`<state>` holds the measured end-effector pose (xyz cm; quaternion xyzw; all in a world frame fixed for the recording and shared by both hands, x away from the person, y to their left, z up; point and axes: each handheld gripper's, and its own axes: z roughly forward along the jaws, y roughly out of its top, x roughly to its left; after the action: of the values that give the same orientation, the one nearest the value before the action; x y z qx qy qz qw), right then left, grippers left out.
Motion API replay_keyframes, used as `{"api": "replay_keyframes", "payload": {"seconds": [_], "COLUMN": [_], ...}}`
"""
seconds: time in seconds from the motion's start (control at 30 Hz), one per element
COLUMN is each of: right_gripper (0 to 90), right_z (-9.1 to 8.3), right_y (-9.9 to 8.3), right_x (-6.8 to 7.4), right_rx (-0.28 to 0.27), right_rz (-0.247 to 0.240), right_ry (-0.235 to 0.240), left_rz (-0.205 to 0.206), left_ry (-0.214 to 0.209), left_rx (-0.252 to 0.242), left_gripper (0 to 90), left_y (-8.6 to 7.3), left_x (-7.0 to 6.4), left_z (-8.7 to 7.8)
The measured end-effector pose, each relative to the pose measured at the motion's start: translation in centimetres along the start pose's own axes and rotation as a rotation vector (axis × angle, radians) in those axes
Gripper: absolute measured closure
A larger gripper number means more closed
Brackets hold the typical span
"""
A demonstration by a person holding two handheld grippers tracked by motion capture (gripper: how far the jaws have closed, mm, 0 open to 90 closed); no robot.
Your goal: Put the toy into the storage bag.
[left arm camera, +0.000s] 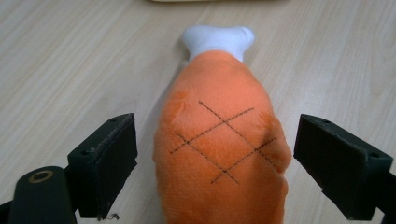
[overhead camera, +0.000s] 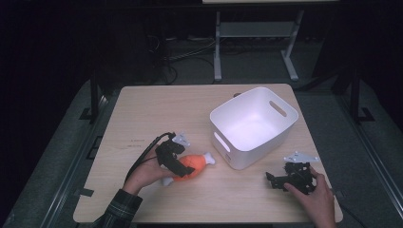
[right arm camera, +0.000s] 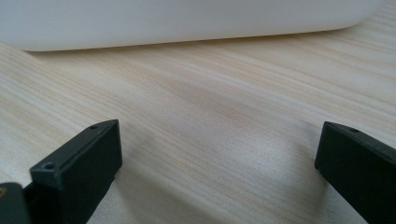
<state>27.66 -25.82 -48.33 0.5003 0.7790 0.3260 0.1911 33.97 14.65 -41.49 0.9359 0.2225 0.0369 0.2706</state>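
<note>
Near edge of the table (overhead camera: pixel 228 199): two hands come in from the bottom. Left hand (overhead camera: pixel 142 175), plaid sleeve behind it, grips the left gripper (overhead camera: pixel 177 164), angled up and to the right toward the middle of the table. Right hand (overhead camera: pixel 313 197) rests low at the right corner, holding the right gripper (overhead camera: pixel 273 179), which points left, grey plate on top.

Left gripper view: jaws spread wide, one either side of the toy (left arm camera: pixel 224 154), an orange plush drumstick with black cross-stitch lines and a white bone end. Toy lies on the wood between the jaws; a gap shows on each side, neither pad touching it. Bone end points away from the gripper. In the high view the toy (overhead camera: pixel 195 164) lies flat left of centre, bone end toward the bin, left gripper over its near end.

Right gripper view: jaws spread wide with bare wood between them, holding nothing. White bin wall (right arm camera: pixel 187 21) runs across the top, near but apart from the jaws.

Farther back: white bin (overhead camera: pixel 254 126) stands upright right of centre, slot handles in its walls, inside empty as far as visible. Toy's bone end is just beside its near left corner, not touching.

Beyond the table: dark floor, cables, a grey metal stand.
</note>
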Motion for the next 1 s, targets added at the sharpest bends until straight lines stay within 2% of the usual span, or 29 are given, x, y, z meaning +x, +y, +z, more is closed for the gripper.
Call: {"api": "replay_keyframes", "payload": {"seconds": [0.07,0.13,0.23,0.53,0.7,0.83,1.0], "right_gripper": [0.2,0.2,0.2,0.2,0.1,0.2,0.2], "right_z": [0.0,0.0,0.0,0.0,0.0,0.0,0.0], "right_y": [0.0,0.0,0.0,0.0,0.0,0.0,0.0], "right_x": [0.0,0.0,0.0,0.0,0.0,0.0,0.0], "right_rx": [0.000,0.000,0.000,0.000,0.000,0.000,0.000], "right_rz": [0.000,0.000,0.000,0.000,0.000,0.000,0.000], "right_ry": [0.000,0.000,0.000,0.000,0.000,0.000,0.000], "left_rz": [-0.012,-0.001,-0.018,-0.005,0.024,0.041,0.036], "left_ry": [-0.001,-0.003,-0.012,-0.058,-0.074,-0.052,-0.062], "left_rx": [-0.008,0.005,0.001,0.032,0.064,0.099,0.095], "left_gripper": [12.7,12.6,12.6,12.5,12.6,12.7,13.7], "left_y": [-0.1,-0.2,-0.3,-0.5,-0.4,-0.4,-0.4], "left_x": [0.0,0.2,0.3,0.0,-0.5,-0.8,-0.6], "left_z": [0.3,0.4,0.8,2.1,2.7,3.3,3.1]}}
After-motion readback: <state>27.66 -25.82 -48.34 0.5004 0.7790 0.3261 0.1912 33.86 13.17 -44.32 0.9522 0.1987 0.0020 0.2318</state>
